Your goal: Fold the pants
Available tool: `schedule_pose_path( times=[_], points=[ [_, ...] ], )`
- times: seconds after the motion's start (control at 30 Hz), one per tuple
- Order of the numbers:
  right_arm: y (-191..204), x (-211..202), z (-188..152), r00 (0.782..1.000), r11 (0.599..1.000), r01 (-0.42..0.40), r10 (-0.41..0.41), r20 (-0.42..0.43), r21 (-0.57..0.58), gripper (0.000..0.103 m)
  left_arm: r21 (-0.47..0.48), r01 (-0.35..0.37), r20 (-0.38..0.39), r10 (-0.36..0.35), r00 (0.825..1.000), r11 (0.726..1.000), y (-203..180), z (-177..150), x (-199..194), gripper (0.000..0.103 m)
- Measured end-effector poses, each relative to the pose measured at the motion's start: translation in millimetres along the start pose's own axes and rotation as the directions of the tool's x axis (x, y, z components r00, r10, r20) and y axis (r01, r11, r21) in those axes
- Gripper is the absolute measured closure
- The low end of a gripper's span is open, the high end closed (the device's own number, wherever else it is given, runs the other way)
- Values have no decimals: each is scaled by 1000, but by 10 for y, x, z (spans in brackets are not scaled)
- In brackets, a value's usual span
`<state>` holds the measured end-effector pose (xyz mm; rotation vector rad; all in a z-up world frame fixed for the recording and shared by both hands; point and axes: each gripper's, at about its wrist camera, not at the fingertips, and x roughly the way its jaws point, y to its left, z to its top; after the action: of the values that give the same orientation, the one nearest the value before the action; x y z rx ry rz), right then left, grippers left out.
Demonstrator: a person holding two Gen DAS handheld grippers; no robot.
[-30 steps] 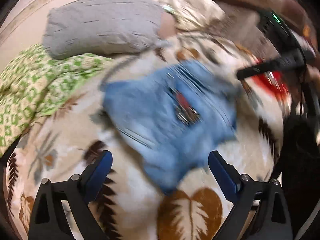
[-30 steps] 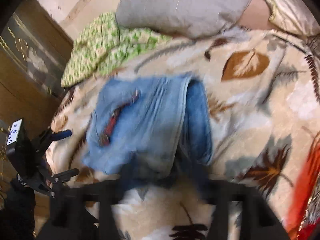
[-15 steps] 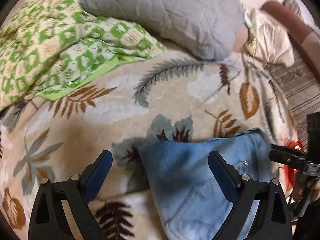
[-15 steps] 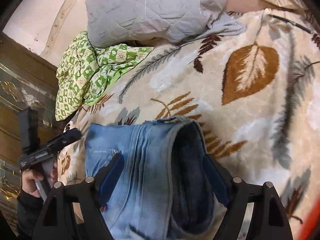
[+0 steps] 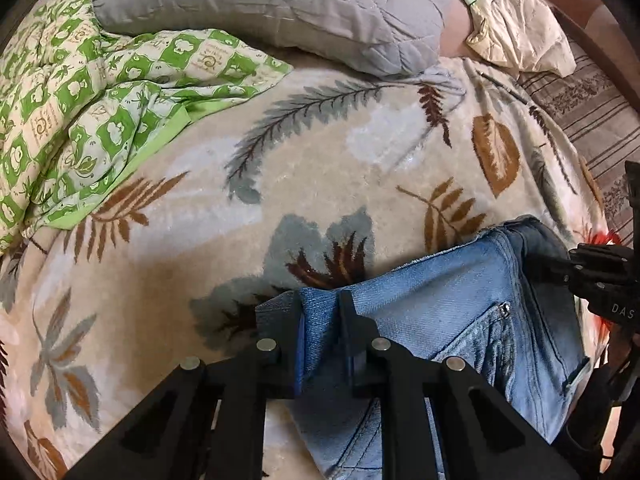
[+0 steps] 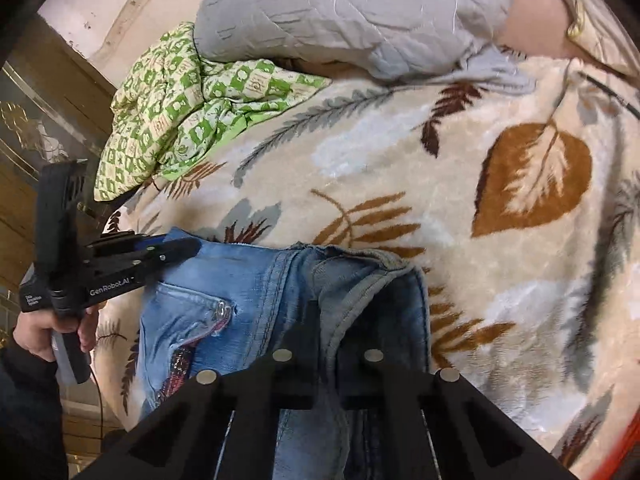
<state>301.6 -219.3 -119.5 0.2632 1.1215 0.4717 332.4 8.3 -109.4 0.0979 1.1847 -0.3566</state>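
Leaf-print blanket (image 5: 360,168) covers the bed, with a grey pillow (image 5: 280,4) and green quilt (image 5: 88,96) at the far side. Your jeans (image 5: 460,304) lie on the near edge of the blanket. Your left tongs (image 5: 322,304) are closing, pads pinching the jeans' left corner. Your right tongs (image 6: 328,320) are clamped narrow on the waistband at the jeans' right side
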Motion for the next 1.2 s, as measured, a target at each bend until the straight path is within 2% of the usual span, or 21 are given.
schedule_pose_path(
  times=[0.13,0.23,0.37,0.57,0.6,0.63,0.67,0.7,0.73,0.77,0.8,0.83,0.9,0.97,1.03,1.07,1.13,1.2],
  points=[
    [-23,-60,-26,1000,1000,3,-3,9,-12,97,-43,57,18,-56,998,997,114,-30,7,87],
    [-125,150,-106,999,1000,19,-19,-37,5,97,-127,66,-15,-69,998,990,232,-95,274,85],
    [-100,234,-159,998,998,66,-67,-19,-17,97,-109,49,-2,-50,999,993,201,-92,319,84],
    [-100,226,-161,997,997,72,-72,-14,-21,97,-105,35,18,-34,999,994,183,-113,301,82],
    [-86,219,-167,997,996,80,-81,-9,-30,97,-101,25,25,-23,999,995,180,-129,287,74],
    [-68,216,-173,996,995,90,-90,-1,-44,95,-92,-6,45,10,999,996,161,-137,261,53],
    [-42,197,-182,995,993,101,-100,16,-64,90,-94,-58,68,65,996,994,152,-150,237,39],
    [-10,165,-193,993,990,114,-112,35,-83,80,-112,-123,90,134,987,986,163,-171,204,13],
    [8,133,-209,990,986,135,-130,50,-95,57,-145,-167,114,184,976,975,192,-197,154,3],
    [13,90,-224,987,984,153,-147,64,-95,38,-168,-163,133,186,974,972,218,-221,103,3],
    [3,50,-230,985,983,165,-159,73,-82,8,-184,-140,145,167,975,973,241,-246,51,3],
    [-13,-13,-243,981,982,175,-169,95,-65,2,-200,-128,138,157,978,971,254,-266,0,2],
    [-23,-146,-251,979,985,165,-157,130,-57,2,-218,-139,113,167,980,966,250,-295,-79,1],
    [-10,-235,-232,978,984,174,-167,122,-48,2,-213,-149,108,175,979,966,208,-333,-214,1],
    [23,-356,-242,976,982,185,-179,127,-36,2,-198,-171,150,202,968,965,99,-392,-465,1],
    [56,-433,-253,972,981,193,-187,139,-32,2,-191,-183,175,217,960,964,51,-428,-589,1],
    [180,-664,-290,959,976,218,-209,189,-27,2,-179,-226,263,268,927,958,-130,-577,-965,0],
    [329,-986,-383,935,965,261,-247,256,-21,1,-174,-231,340,278,898,957,-278,-740,-1286,0]
  ],
)
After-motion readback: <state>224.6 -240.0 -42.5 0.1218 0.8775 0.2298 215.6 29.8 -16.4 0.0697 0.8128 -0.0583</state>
